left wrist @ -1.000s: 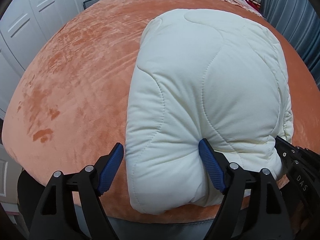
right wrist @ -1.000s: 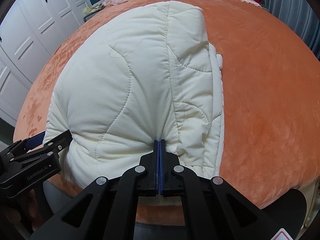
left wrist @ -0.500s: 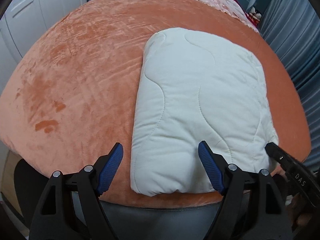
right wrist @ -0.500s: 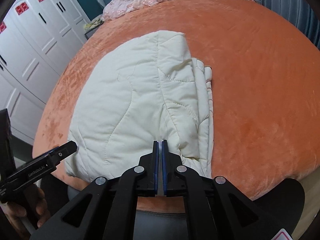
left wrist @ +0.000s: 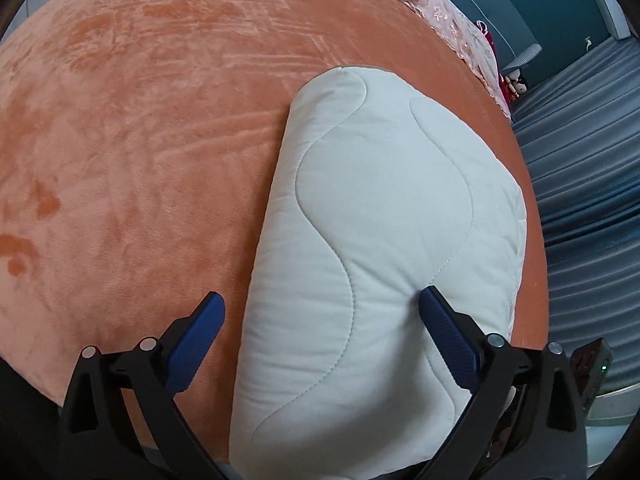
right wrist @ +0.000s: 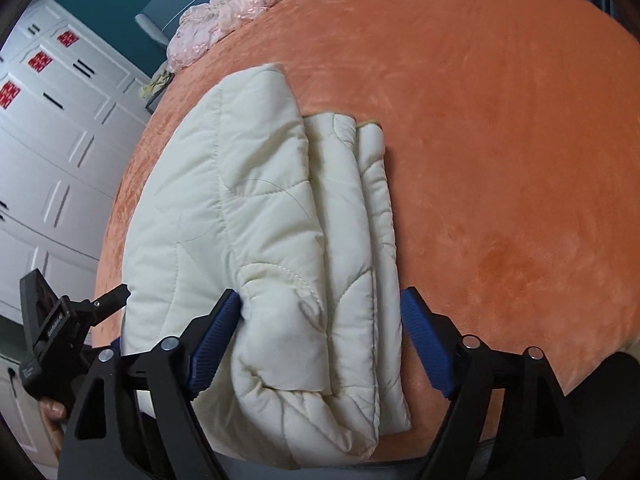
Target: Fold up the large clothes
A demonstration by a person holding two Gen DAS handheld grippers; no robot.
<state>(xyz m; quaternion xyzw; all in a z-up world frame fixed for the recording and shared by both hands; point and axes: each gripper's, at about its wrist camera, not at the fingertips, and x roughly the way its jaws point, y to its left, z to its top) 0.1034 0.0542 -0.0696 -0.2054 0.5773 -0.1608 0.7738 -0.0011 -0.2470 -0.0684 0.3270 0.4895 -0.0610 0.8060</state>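
Note:
A cream quilted garment (left wrist: pixel 384 216) lies folded into a thick pad on the orange bed cover (left wrist: pixel 140 128), its near end at the bed's front edge. My left gripper (left wrist: pixel 322 302) is over the garment's left half. Its jaws are opening; the cloth bulges between them and only the right finger (left wrist: pixel 444 332) brushes it. In the right wrist view the garment (right wrist: pixel 240 208) shows stacked layers along its right side. My right gripper (right wrist: pixel 320 298) straddles that layered near end, jaws opening and pads loose beside the cloth. The left gripper (right wrist: pixel 72 312) shows at the far left there.
White wardrobe doors (right wrist: pixel 52 160) stand left of the bed. A pink lace cloth (right wrist: pixel 248 4) lies bunched at the bed's far end. Grey-blue curtains (left wrist: pixel 592 200) hang on the right. Bare orange cover (right wrist: pixel 500 160) stretches right of the garment.
The right jaws went from shut on the garment's edge to wide apart, letting it go. The left jaws spread wider. Both views rolled, and the garment settled flat.

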